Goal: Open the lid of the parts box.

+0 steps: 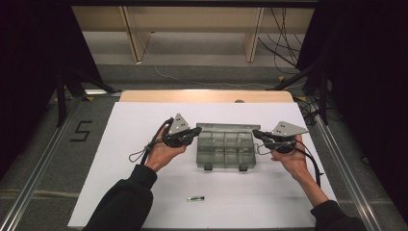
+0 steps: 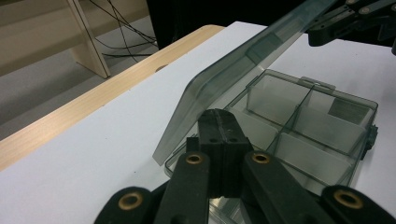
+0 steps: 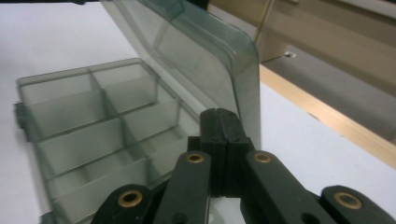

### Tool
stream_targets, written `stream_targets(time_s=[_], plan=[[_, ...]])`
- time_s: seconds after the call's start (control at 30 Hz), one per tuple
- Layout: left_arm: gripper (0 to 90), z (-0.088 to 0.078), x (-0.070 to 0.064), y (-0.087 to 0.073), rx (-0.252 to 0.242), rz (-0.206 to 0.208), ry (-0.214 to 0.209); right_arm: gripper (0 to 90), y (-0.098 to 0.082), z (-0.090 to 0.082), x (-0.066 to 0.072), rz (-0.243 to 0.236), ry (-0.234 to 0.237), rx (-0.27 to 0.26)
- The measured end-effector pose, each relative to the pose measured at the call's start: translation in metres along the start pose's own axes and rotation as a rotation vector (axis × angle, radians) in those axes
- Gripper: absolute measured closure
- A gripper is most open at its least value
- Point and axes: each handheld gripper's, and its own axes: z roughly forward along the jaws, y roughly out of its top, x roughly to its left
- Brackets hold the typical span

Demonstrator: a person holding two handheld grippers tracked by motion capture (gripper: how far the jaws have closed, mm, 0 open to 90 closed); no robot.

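A clear grey compartment box [image 1: 225, 151] lies in the middle of the white table top, its lid [image 1: 223, 128] raised and tilted back. My left gripper [image 1: 197, 130] is at the box's left rear corner, jaws pressed together with nothing between them. My right gripper [image 1: 255, 133] is at the right rear corner, also shut and empty. In the left gripper view the shut jaws [image 2: 219, 115] sit just before the lid's [image 2: 243, 70] lower corner, over the empty compartments [image 2: 303, 126]. In the right gripper view the shut jaws [image 3: 219, 114] sit beside the lid's [image 3: 205, 51] edge; the box's compartments [image 3: 93, 121] are empty.
A small dark stick-shaped object [image 1: 196, 198] lies on the white surface [image 1: 120, 183] near the front edge. A wooden strip [image 1: 207, 96] runs along the table's far side. Cables and wooden legs stand on the floor beyond. The other gripper [image 2: 355, 18] shows past the lid.
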Motion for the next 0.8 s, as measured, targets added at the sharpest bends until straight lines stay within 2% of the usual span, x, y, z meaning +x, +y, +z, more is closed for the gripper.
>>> stream_targets(time_s=[0.03, 0.07, 0.17, 0.2, 0.23, 0.27, 0.3, 0.33, 0.4, 0.47, 0.5, 0.6, 0.63, 0.8], plan=[[89.4, 0.0, 0.0, 0.0, 0.0, 0.001, 0.0, 90.0, 0.0, 0.0, 0.0, 0.013, 0.015, -0.003], [89.4, 0.0, 0.0, 0.0, 0.0, 0.001, 0.0, 90.0, 0.0, -0.002, 0.0, 0.013, 0.036, 0.02], [89.4, -0.001, 0.001, 0.001, -0.005, 0.006, 0.001, 87.7, -0.003, -0.005, -0.002, 0.022, 0.056, 0.034], [89.5, -0.001, 0.001, 0.001, -0.006, 0.004, 0.001, 84.5, -0.003, -0.008, -0.003, 0.034, 0.056, 0.051], [89.4, -0.001, 0.001, 0.001, -0.006, 0.003, 0.002, 79.3, -0.004, -0.01, -0.005, 0.054, 0.052, 0.052], [89.5, -0.002, 0.001, 0.001, -0.006, -0.005, 0.004, 61.9, -0.004, -0.015, -0.009, 0.12, -0.006, 0.056], [89.4, -0.002, 0.001, 0.001, -0.006, -0.005, 0.004, 55.5, -0.005, -0.016, -0.011, 0.152, -0.024, 0.03], [89.4, -0.002, 0.0, 0.001, -0.004, -0.004, 0.006, 55.5, -0.005, -0.016, -0.011, 0.152, -0.024, 0.03], [89.4, -0.001, -0.001, 0.001, -0.001, -0.004, 0.005, 42.5, -0.004, -0.017, -0.016, 0.165, -0.052, 0.0], [89.4, 0.0, -0.001, 0.001, -0.001, -0.008, 0.004, 32.5, -0.003, -0.015, -0.018, 0.205, -0.047, 0.001], [89.4, 0.0, -0.001, 0.001, -0.002, -0.008, 0.004, 29.1, -0.002, -0.01, -0.019, 0.173, -0.054, 0.013], [89.4, -0.001, -0.001, 0.001, -0.004, -0.012, 0.003, 24.3, 0.0, -0.002, -0.017, 0.167, -0.044, 0.04], [89.4, -0.001, -0.001, 0.001, -0.004, -0.016, 0.004, 24.6, 0.0, 0.001, -0.017, 0.146, -0.042, 0.049], [89.4, -0.001, -0.001, 0.001, -0.002, -0.018, 0.002, 37.1, 0.001, 0.011, -0.019, 0.121, -0.033, 0.055]])
